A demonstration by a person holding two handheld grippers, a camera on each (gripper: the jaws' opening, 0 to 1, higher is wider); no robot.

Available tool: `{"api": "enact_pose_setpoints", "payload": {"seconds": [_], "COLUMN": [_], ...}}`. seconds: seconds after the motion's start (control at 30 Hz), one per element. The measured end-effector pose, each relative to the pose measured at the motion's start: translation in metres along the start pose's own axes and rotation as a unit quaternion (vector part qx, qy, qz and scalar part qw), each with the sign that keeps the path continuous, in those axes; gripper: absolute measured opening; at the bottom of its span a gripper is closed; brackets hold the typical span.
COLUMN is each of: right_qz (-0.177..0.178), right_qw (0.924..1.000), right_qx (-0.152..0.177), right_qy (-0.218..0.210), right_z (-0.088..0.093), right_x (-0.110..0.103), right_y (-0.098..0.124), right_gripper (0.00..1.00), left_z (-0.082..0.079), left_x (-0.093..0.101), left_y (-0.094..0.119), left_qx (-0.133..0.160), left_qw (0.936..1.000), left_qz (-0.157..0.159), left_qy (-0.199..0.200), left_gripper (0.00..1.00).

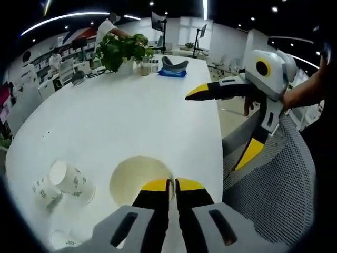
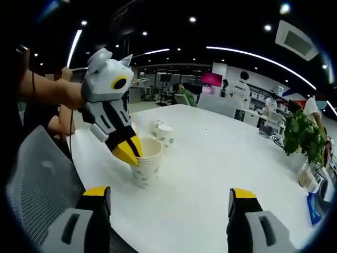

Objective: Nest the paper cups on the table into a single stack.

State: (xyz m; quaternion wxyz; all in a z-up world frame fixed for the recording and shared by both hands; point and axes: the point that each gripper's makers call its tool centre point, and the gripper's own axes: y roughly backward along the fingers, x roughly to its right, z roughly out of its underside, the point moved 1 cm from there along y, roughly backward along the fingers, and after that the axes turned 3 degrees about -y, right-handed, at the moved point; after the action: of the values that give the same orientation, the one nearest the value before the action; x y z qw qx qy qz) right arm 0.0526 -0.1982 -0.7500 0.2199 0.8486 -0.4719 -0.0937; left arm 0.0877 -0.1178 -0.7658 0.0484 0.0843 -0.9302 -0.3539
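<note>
Three paper cups (image 1: 141,179) — one pinched by the left gripper (image 1: 172,185).

In the left gripper view, the left gripper (image 1: 172,185) hides the near rim and 5 o'clock side of the upright cup (image 1: 138,178), so its wall below the rim cannot be seen. A third cup (image 1: 64,240) at 7 o'clock is cut off by the view's edge. The small items by the plant (image 1: 122,50) at 12 o'clock are too small to identify.

In the right gripper view, the left gripper (image 2: 129,150) covers the cup's (image 2: 147,164) 9 o'clock rim. The far cups (image 2: 164,134) overlap, and their count is unclear.
</note>
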Motion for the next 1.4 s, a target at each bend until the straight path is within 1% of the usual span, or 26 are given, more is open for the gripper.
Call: {"api": "enact_pose_setpoints", "payload": {"seconds": [0.1, 0.17, 0.23, 0.37, 0.43, 0.57, 0.63, 0.77, 0.9, 1.0, 1.03, 1.1, 1.13, 1.33, 1.37, 1.4], "right_qz": [-0.001, -0.003, -0.004, -0.007, -0.007, -0.003, -0.002, -0.003, -0.002, -0.002, -0.002, -0.002, -0.002, -0.002, -0.002, -0.002], "right_qw": [1.0000, 1.0000, 1.0000, 1.0000, 1.0000, 1.0000, 1.0000, 1.0000, 1.0000, 1.0000, 1.0000, 1.0000, 1.0000, 1.0000, 1.0000, 1.0000], "right_qx": [0.005, 0.006, 0.004, 0.002, 0.001, 0.003, 0.003, 0.003, 0.002, 0.002, 0.002, 0.002, 0.002, 0.001, 0.001, 0.001], "right_qy": [-0.003, -0.002, -0.001, 0.001, 0.001, 0.000, 0.000, 0.002, 0.003, 0.003, 0.004, 0.004, 0.004, 0.004, 0.004, 0.004], "right_z": [-0.002, -0.001, -0.001, 0.001, 0.001, 0.000, 0.000, 0.001, 0.001, 0.000, 0.001, 0.000, 0.000, 0.001, 0.001, 0.001], "right_x": [0.000, 0.000, 0.000, -0.001, -0.001, 0.000, 0.000, 0.000, 0.000, 0.000, 0.000, 0.000, 0.000, 0.000, 0.000, 0.000], "right_y": [0.000, 0.000, 0.000, -0.001, -0.001, 0.000, 0.000, 0.000, 0.000, 0.000, 0.000, 0.000, 0.000, 0.000, 0.000, 0.000], "right_gripper": [0.95, 0.96, 0.96, 0.96, 0.96, 0.95, 0.95, 0.95, 0.95, 0.95, 0.95, 0.95, 0.95, 0.95, 0.95, 0.95], "left_z": [0.000, -0.001, -0.003, -0.005, -0.013, -0.021, -0.026, -0.032, -0.033, -0.028, -0.027, -0.020, -0.018, 0.009, 0.010, 0.020], "left_x": [0.002, -0.001, -0.001, -0.004, -0.003, -0.010, -0.012, -0.018, -0.031, -0.044, -0.046, -0.058, -0.060, -0.094, -0.096, -0.108], "left_y": [0.001, 0.003, 0.007, 0.012, 0.019, 0.031, 0.039, 0.057, 0.075, 0.088, 0.090, 0.098, 0.099, 0.120, 0.121, 0.127], "left_qx": [-0.001, 0.003, 0.009, 0.023, 0.038, 0.068, 0.077, 0.083, 0.087, 0.083, 0.082, 0.075, 0.075, 0.057, 0.057, 0.052], "left_qw": [0.9999, 0.9998, 0.9998, 0.9996, 0.9990, 0.9967, 0.9956, 0.9946, 0.9931, 0.9918, 0.9917, 0.9905, 0.9904, 0.9870, 0.9868, 0.9848], "left_qz": [-0.007, -0.011, -0.014, -0.016, -0.020, -0.027, -0.033, -0.051, -0.072, -0.092, -0.093, -0.110, -0.111, -0.142, -0.143, -0.155], "left_qy": [-0.012, -0.013, -0.010, 0.001, 0.010, 0.037, 0.041, 0.036, 0.033, 0.033, 0.033, 0.035, 0.034, 0.050, 0.050, 0.058], "left_gripper": [0.04, 0.09, 0.12, 0.12, 0.14, 0.16, 0.17, 0.18, 0.18, 0.18, 0.19, 0.19, 0.20, 0.20, 0.21, 0.21]}}
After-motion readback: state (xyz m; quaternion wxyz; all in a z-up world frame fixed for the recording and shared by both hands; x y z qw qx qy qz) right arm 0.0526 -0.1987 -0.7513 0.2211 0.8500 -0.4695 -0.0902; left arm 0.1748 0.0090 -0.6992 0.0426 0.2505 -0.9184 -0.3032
